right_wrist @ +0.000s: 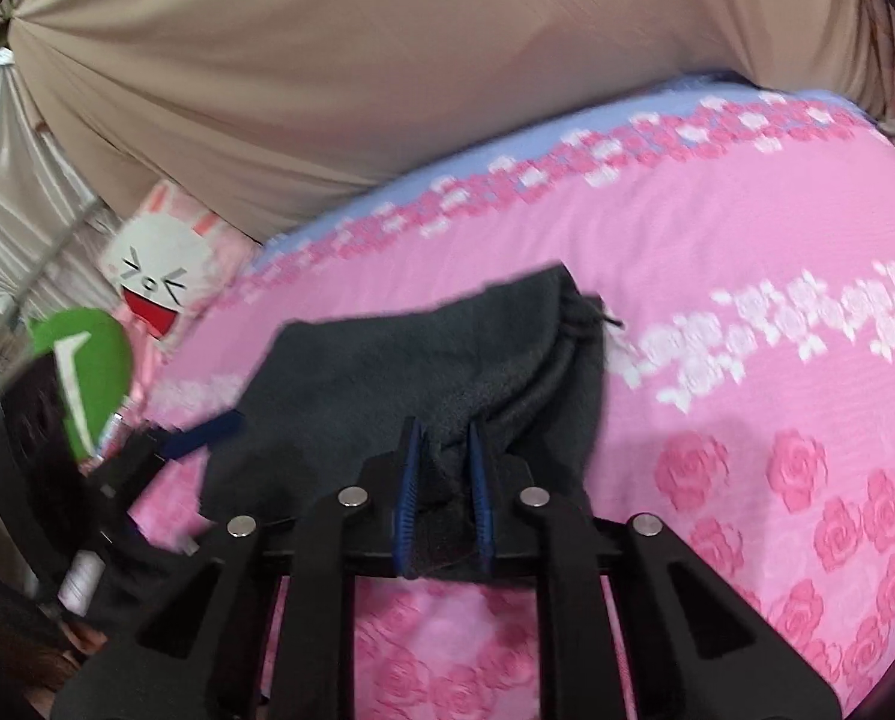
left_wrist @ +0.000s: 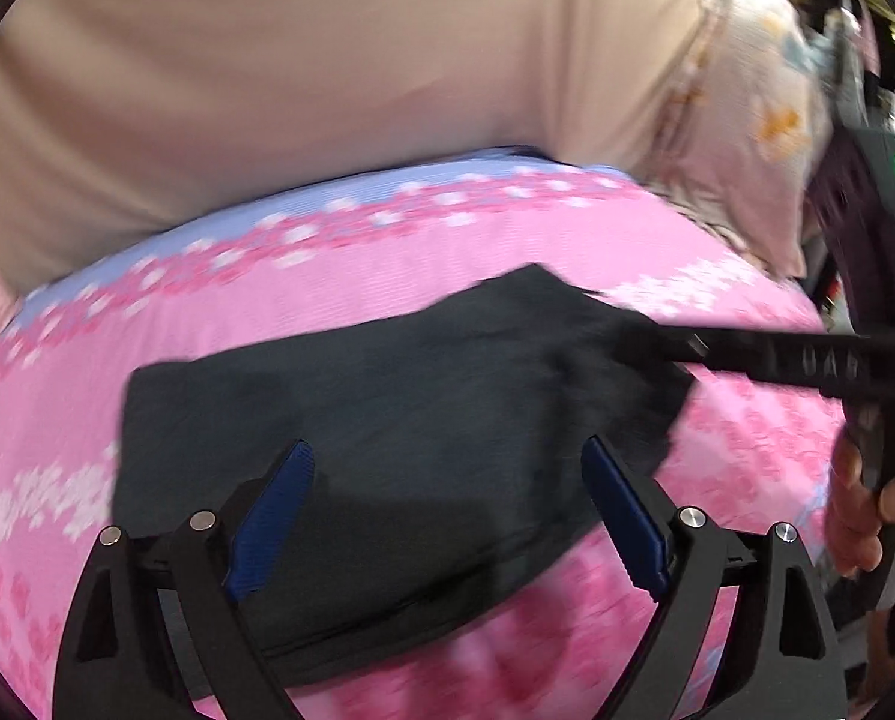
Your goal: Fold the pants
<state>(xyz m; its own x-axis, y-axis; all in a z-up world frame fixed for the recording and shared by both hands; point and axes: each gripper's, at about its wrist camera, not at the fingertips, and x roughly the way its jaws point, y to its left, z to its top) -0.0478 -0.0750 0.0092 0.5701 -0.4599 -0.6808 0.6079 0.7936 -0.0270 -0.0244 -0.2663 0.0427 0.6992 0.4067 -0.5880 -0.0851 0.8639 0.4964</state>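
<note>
The dark grey pants (left_wrist: pixel 399 402) lie folded into a compact bundle on the pink floral bedsheet (left_wrist: pixel 423 264). My left gripper (left_wrist: pixel 447 468) is open, its blue pads spread wide over the near part of the bundle, holding nothing. My right gripper (right_wrist: pixel 444 438) is shut on a fold of the pants (right_wrist: pixel 423 360) at their near edge. In the left wrist view the right gripper (left_wrist: pixel 681 354) reaches in from the right onto the bundle's right end. In the right wrist view a blue pad of the left gripper (right_wrist: pixel 204 435) shows at the bundle's left side.
A beige fabric wall (left_wrist: pixel 267 60) rises behind the bed. A floral pillow (left_wrist: pixel 747 138) lies at the back right. A cartoon rabbit cushion (right_wrist: pixel 159 276) and a green object (right_wrist: pixel 87 372) sit at the left bed edge. Pink sheet (right_wrist: pixel 747 360) extends to the right.
</note>
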